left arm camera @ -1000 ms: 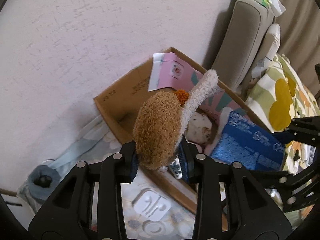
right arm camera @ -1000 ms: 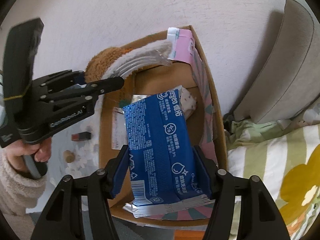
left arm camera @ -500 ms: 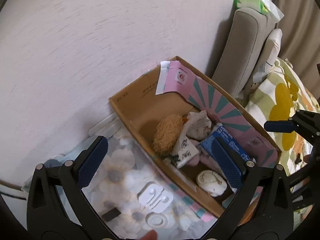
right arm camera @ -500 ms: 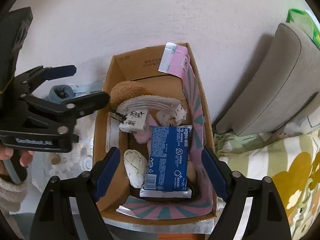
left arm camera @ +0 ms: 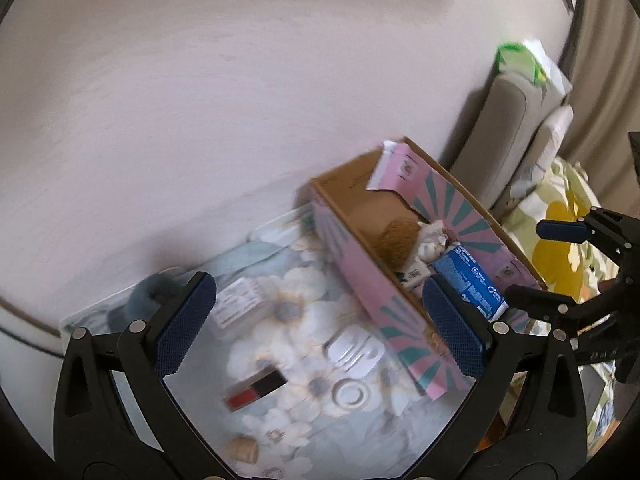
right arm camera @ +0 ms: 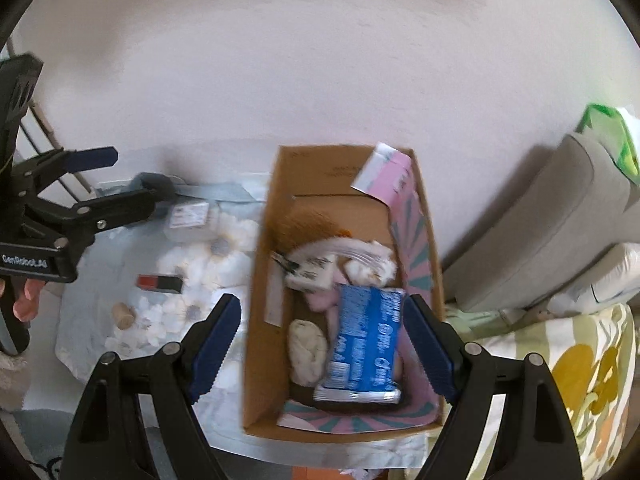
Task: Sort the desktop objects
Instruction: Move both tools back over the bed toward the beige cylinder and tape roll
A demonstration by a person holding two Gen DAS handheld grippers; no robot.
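Observation:
A cardboard box [right arm camera: 264,280] with pink and teal sides [left arm camera: 360,276] stands on the floral cloth against the wall. In it lie a brown plush toy [right arm camera: 304,226] [left arm camera: 398,238], a blue tissue pack [right arm camera: 366,344] [left arm camera: 472,280], a white lump [right arm camera: 306,346] and a small white packet [right arm camera: 314,272]. My left gripper [left arm camera: 316,324] is open and empty above the cloth, left of the box. My right gripper [right arm camera: 320,344] is open and empty above the box. A red and black lipstick [left arm camera: 256,390] [right arm camera: 160,282], a cork [left arm camera: 242,448] [right arm camera: 122,316] and a white earphone case [left arm camera: 352,350] lie on the cloth.
A clear box with a label [left arm camera: 236,306] [right arm camera: 190,220] and a grey-blue roll [left arm camera: 150,298] lie near the wall. A white ring [left arm camera: 350,392] lies by the earphone case. A grey cushion [right arm camera: 552,224] and a yellow floral bedspread [right arm camera: 580,380] are on the right.
Both grippers opened: the left dropped the plush toy and the right dropped the blue tissue pack into the box. Both then pulled back and up, the left swinging left over the cloth.

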